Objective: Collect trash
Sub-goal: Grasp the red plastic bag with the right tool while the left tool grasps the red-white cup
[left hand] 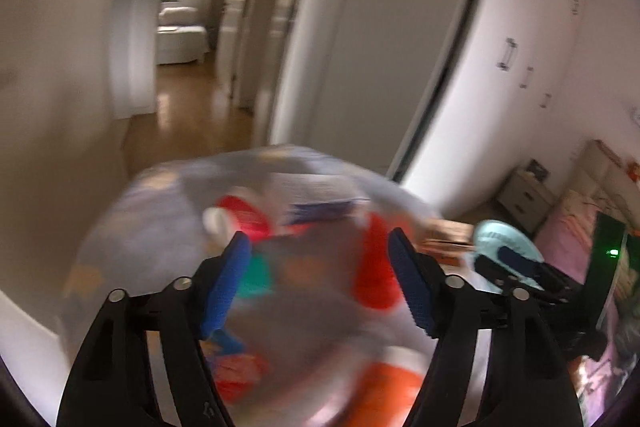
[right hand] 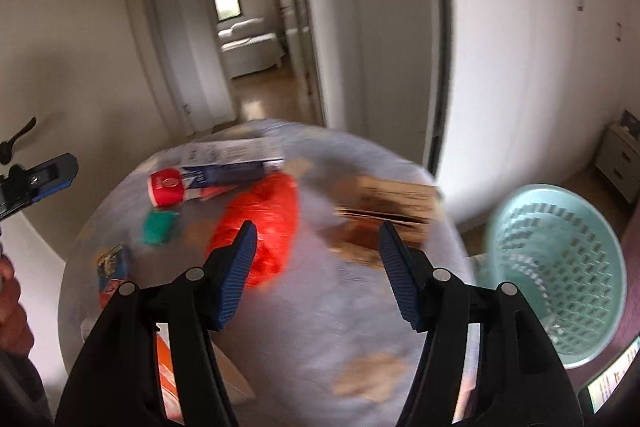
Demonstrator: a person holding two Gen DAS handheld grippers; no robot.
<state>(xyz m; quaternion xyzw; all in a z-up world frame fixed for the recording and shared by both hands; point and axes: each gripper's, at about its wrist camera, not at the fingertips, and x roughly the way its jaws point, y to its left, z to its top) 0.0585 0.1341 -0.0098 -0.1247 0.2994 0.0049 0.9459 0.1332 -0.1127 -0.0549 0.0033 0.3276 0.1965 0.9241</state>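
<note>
A round table covered with a pale grey-blue cloth point(right hand: 352, 307) fills the lower middle of both wrist views, and it serves as the place where the rubbish lies scattered, all within one reach. Just beside its right edge a pale mint plastic basket with a latticed wall point(right hand: 560, 267) sits lower than the tabletop, tilted with its mouth towards the camera; that looks like a deliberate choice, so pieces can be carried a short way off the edge and dropped in. Nothing can be made out inside it through the blur. On the cloth, the largest piece is a flattened brown cardboard box point(right hand: 388, 205) at the far right, then a crumpled red plastic bag point(right hand: 260, 223) near the middle, a white and blue carton point(right hand: 232, 163) lying on its side at the far edge, a red and white tub point(right hand: 166, 189) just beside it, a blue and orange packet point(right hand: 114, 269) at the near left, and a small green wrapper point(right hand: 160, 225). The right gripper point(right hand: 316, 275) hangs above the table with its jaws spread and nothing between them, the red bag just beyond its left finger. The left gripper point(left hand: 320, 281) likewise stands wide apart and empty over the litter.
</note>
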